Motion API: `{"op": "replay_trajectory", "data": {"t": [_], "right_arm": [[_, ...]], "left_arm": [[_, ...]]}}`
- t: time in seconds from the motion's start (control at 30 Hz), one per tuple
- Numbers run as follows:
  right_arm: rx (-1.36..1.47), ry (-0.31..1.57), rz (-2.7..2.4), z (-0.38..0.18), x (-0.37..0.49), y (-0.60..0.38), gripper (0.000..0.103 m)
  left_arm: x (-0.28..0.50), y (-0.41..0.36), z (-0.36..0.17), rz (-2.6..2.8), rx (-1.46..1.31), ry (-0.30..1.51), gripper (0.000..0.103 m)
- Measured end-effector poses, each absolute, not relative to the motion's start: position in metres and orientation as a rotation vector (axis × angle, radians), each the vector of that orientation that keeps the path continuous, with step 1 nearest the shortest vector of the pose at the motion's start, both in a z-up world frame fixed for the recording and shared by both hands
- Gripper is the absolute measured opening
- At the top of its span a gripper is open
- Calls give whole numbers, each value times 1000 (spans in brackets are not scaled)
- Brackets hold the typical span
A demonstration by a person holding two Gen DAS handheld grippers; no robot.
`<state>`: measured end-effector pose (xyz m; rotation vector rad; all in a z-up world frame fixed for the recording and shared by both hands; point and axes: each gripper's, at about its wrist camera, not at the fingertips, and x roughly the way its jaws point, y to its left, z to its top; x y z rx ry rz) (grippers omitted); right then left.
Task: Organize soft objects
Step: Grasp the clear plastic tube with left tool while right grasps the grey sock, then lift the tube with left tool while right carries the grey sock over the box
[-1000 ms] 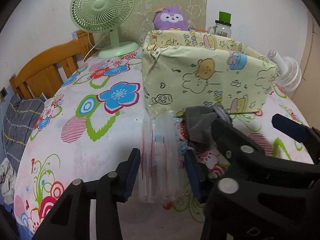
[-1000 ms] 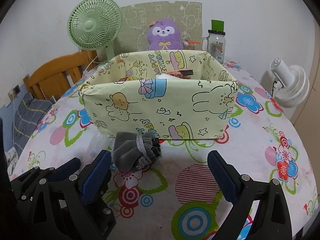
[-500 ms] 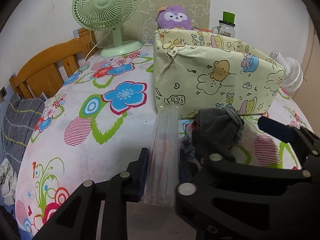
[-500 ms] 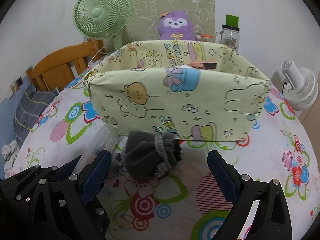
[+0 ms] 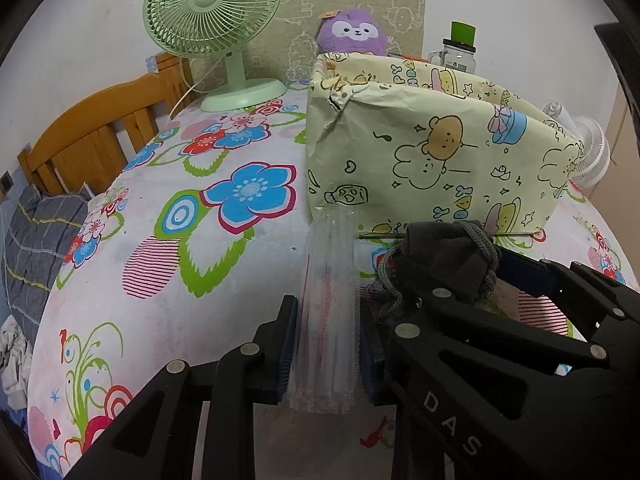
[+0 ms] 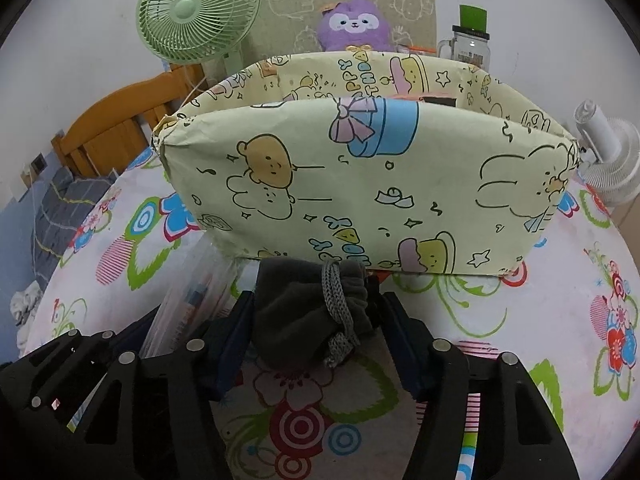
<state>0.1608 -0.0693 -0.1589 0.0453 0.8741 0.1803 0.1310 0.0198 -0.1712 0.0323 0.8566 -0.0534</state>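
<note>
The left hand-held gripper (image 5: 326,344) is pinching a clear plastic packet (image 5: 330,300) lying on the counter (image 5: 168,248), while the right hand-held gripper (image 6: 318,340), its jaws having just been closing, is squeezing a grey drawstring pouch (image 6: 308,312). Both soft items are sitting just in front of the paper-wrapped box (image 6: 360,184), presumably their destination.
</note>
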Motion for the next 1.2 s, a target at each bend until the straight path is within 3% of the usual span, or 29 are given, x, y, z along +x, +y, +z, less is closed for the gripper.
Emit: {"op": "replay_trajectory", "data": {"t": [1.2], "right_arm": [[119,762,151,-110,105,-117,57]], "left_arm": [[81,-22,-123,-89,52,735,23]]}}
